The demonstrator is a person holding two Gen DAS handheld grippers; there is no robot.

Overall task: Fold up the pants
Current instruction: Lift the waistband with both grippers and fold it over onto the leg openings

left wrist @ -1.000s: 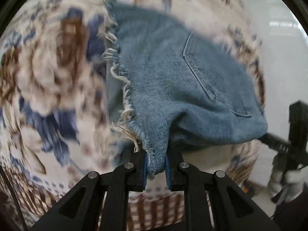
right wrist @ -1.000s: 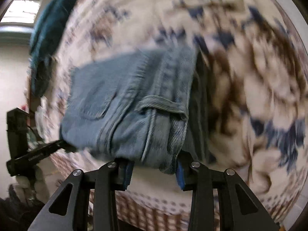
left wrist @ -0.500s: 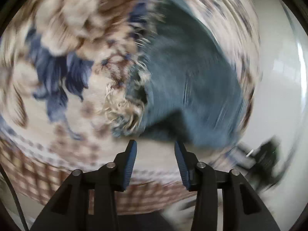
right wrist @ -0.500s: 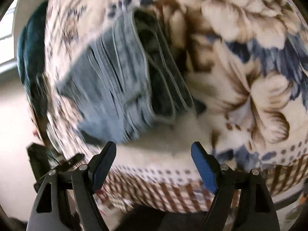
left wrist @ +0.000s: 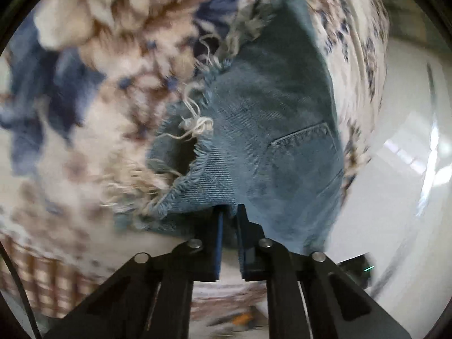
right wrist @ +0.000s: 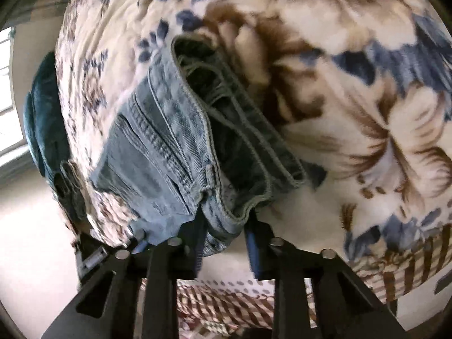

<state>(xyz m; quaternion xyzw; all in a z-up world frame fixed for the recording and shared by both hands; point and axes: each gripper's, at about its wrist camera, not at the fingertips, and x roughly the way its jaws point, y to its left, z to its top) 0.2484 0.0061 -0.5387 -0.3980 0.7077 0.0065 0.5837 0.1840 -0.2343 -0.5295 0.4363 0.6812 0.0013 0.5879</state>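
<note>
The denim pants (left wrist: 271,130) lie folded on a floral blanket (left wrist: 93,99) of cream, brown and blue, with their near edge pinched by both of my tools. Through my left camera, a frayed hem (left wrist: 195,124) with loose white threads curls open at the left of the bundle, and a stitched back pocket (left wrist: 302,166) sits on the right side of the cloth, close to the blanket's right edge. My left gripper (left wrist: 229,217) is almost fully closed, its blue-padded fingers (left wrist: 219,226) clamped on a thin flap of denim at the near edge, just right of the fraying.

Through my right camera, the pants (right wrist: 180,147) show their stacked waistband (right wrist: 226,130), layers gaping toward the far end, with a belt loop (right wrist: 210,173) standing near the middle. My right gripper (right wrist: 223,226) is partly closed around the thick near corner of that waistband; the cloth fills the gap between the fingers (right wrist: 252,243), though the left pad is mostly hidden behind denim, so the contact there is likely rather than certain.

The blanket's checked border (right wrist: 406,262) hangs over the near edge. A dark teal cloth (right wrist: 42,118) lies at the blanket's far left side, beside a bright window (right wrist: 8,84). The pale floor (left wrist: 375,220) gleams to the right in the left view.
</note>
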